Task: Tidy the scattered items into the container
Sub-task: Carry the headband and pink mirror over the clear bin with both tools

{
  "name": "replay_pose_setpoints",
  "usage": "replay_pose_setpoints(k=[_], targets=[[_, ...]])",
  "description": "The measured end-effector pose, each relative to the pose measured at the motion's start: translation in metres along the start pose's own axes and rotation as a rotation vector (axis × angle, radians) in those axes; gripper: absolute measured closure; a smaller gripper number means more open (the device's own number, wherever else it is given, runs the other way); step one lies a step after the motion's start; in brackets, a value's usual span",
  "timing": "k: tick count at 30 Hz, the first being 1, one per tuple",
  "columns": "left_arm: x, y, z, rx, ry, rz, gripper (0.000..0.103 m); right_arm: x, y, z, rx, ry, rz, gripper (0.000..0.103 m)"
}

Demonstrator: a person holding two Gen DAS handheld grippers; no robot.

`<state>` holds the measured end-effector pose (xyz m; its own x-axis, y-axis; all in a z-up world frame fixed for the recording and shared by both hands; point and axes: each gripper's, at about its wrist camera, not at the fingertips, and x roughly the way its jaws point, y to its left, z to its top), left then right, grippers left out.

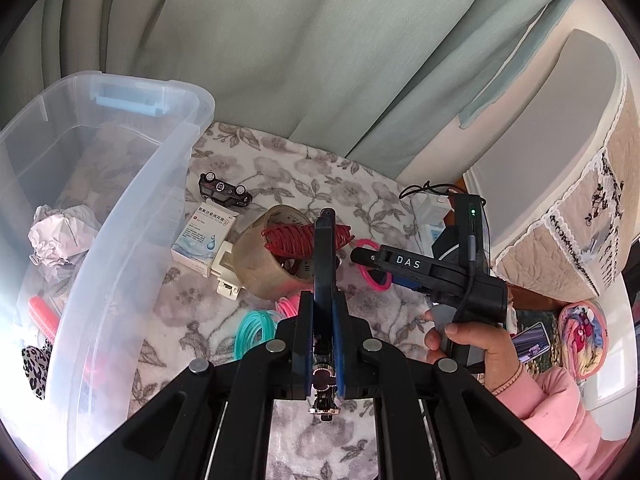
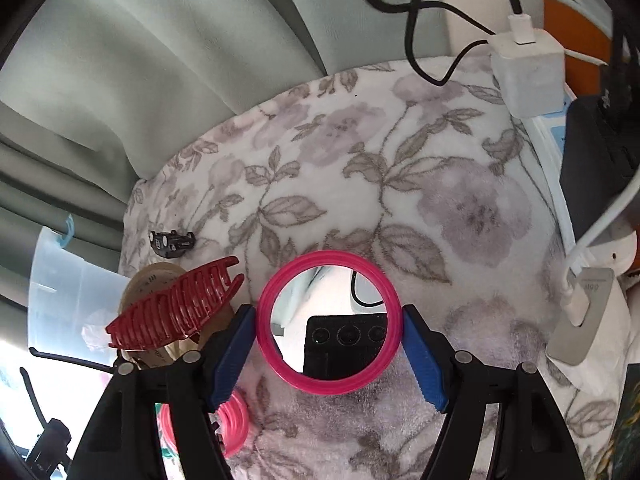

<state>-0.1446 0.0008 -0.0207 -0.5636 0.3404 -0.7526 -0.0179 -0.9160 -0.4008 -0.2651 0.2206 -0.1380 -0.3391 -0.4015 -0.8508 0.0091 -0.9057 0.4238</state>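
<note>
The right tool (image 2: 329,354) clasps a pink round mirror (image 2: 328,322) between its blue pads, just right of a red hair claw (image 2: 176,310) lying on a tape roll (image 1: 264,256). The left tool (image 1: 324,240) is closed and empty, with the clear container (image 1: 120,216) to its left on the floral bedcover (image 2: 360,168)

A pale green curtain (image 1: 280,60) hung in heavy folds behind the surface, which was covered by a white blanket printed with grey flowers (image 2: 360,168). Past the blanket's right edge stood a piece of furniture draped in a beige quilted cover with lace trim (image 1: 568,240), a grey cushion (image 1: 552,128) leaning above it. Bright daylight washed in from the left.
</note>
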Motion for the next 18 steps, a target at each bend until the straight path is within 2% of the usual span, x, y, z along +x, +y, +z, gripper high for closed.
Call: replay_pose_setpoints(k=[10,18], targets=[[-0.036,-0.013,0.003,0.025,-0.079,-0.025,0.095,-0.049,0.035,-0.002,-0.067,-0.049,0.031,0.028],[-0.076,-0.013,0.004,0.03,-0.169,-0.047,0.095,-0.081,0.076,-0.009,-0.134,-0.088,0.048,0.028]])
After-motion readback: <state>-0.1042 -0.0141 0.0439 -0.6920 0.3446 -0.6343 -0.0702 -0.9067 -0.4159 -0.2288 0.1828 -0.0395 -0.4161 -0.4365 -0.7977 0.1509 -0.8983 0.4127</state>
